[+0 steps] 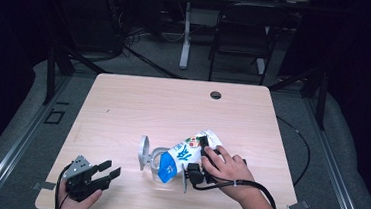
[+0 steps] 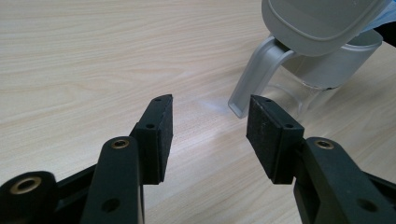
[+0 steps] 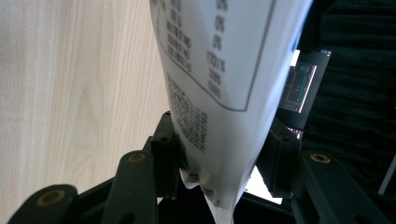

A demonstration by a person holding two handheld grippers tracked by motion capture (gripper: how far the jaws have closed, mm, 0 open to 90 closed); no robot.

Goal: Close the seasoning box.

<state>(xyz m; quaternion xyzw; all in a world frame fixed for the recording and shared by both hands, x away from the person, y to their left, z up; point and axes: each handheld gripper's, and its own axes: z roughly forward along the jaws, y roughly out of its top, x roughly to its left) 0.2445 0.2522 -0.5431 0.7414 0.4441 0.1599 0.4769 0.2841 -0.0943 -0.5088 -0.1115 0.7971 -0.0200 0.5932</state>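
high view: right claw (image 1: 200,158) grips the pouch (image 1: 185,153) tilted over the jug (image 1: 155,163); left claw (image 1: 110,171) gapes near the table's (image 1: 138,101) front edge.

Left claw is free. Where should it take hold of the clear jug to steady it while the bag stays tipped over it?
Grip the jug by its handle, coming in level from the left claw side. The handle sticks out toward that claw as a slim bar that looks to fit between its open jaws. The right claw is shut on the bag, tilted over the jug's mouth, so the top is blocked.
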